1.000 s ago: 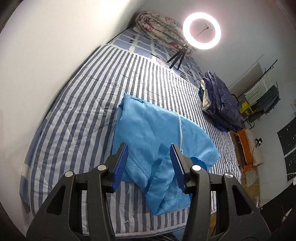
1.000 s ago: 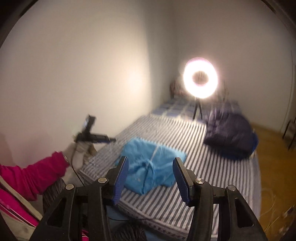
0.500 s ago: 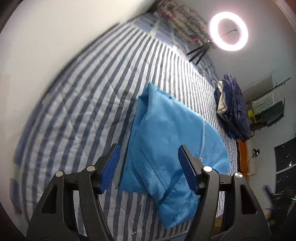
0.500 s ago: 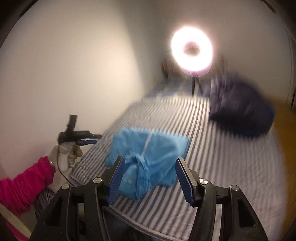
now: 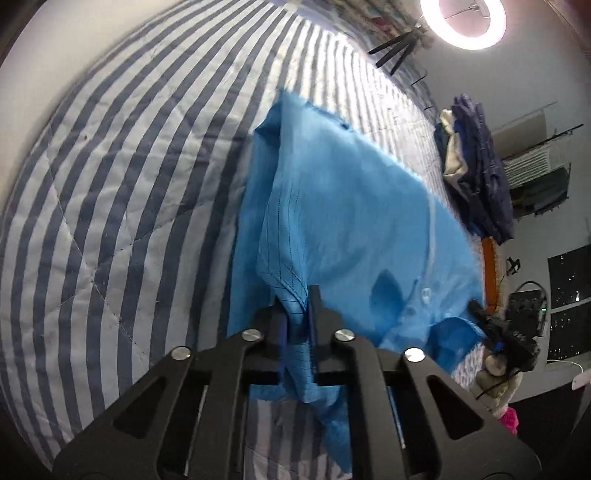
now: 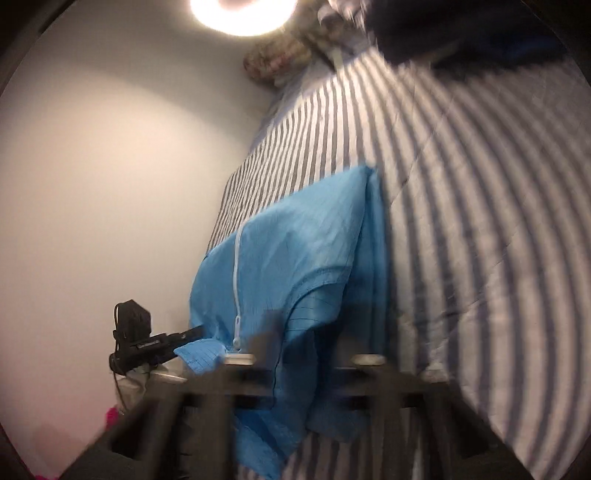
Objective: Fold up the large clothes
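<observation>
Two views split the scene for you. Your left gripper [image 5: 297,314] has its jaws clamped on a bunched fold at the near edge of the blue garment [image 5: 343,206], cloth plainly pinched between them. Your right gripper [image 6: 306,354] is smeared by blur; its jaws are shut, and blue cloth lies over them, but whether they pinch it cannot be told.

Only the left view shows the dark blue heap of clothes [image 5: 480,177], the ring light [image 5: 463,22] on its tripod, and your other hand carrying the right gripper at the garment's far corner. Only the right view shows the white zipper [image 6: 236,280] clearly and the pale wall [image 6: 110,166] close along the bed's side.

That garment lies partly folded across the near end of the striped bed cover [image 5: 122,184]. Bare stripes stretch wide on both sides of it and toward the rolled floral bedding [image 6: 277,61] at the head.
</observation>
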